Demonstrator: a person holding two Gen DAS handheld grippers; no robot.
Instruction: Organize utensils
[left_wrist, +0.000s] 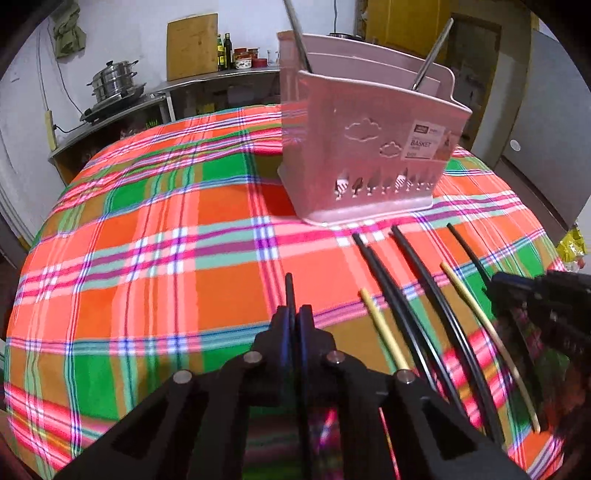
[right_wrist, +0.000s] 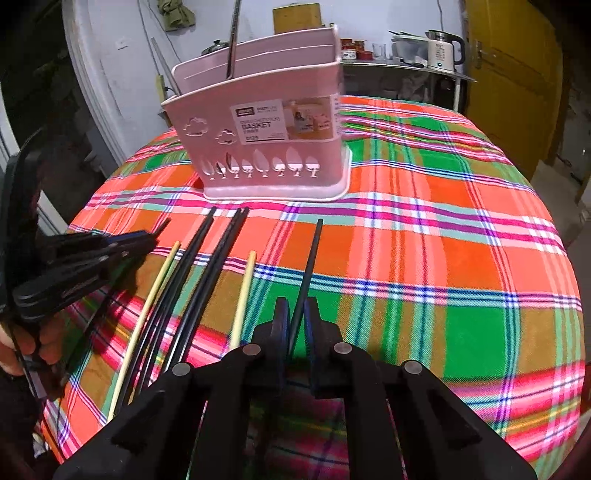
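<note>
A pink utensil basket (left_wrist: 369, 147) (right_wrist: 266, 140) stands on the plaid table with metal utensil handles (left_wrist: 430, 55) (right_wrist: 233, 37) sticking up from it. In front of it lie several black chopsticks (left_wrist: 424, 295) (right_wrist: 192, 280) and two pale yellow ones (left_wrist: 384, 328) (right_wrist: 242, 299). My left gripper (left_wrist: 294, 317) is shut on a black chopstick (left_wrist: 289, 291) whose tip points ahead. My right gripper (right_wrist: 297, 314) is shut on a black chopstick (right_wrist: 312, 258) that points toward the basket. Each gripper shows at the edge of the other's view (left_wrist: 535, 295) (right_wrist: 110, 251).
The table carries an orange, green and pink plaid cloth (left_wrist: 166, 258) (right_wrist: 443, 258). Behind it runs a steel counter with a steamer pot (left_wrist: 112, 79), bottles and jars (left_wrist: 236, 51), a wooden board (left_wrist: 192, 46) and a white kettle (right_wrist: 441, 50). A yellow door (right_wrist: 513, 74) is at the right.
</note>
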